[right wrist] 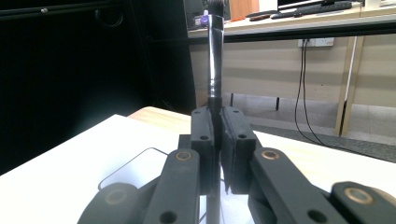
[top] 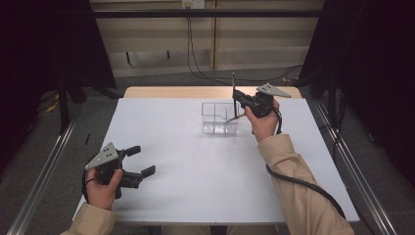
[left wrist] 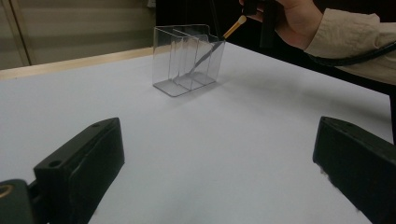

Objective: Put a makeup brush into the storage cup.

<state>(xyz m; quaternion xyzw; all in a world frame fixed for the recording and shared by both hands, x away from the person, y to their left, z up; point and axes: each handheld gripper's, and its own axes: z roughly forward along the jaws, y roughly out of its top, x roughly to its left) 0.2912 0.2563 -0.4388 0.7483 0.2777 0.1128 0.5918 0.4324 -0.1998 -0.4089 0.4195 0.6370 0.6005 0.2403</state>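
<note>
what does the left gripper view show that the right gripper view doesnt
Left gripper view: the left gripper with its jaws wide open and nothing between them, a leaning brush inside the clear box, and the other hand above it.
Right gripper view: the right gripper shut on an upright brush, with a wall socket and cables behind.
Both: the white table and the box.
</note>
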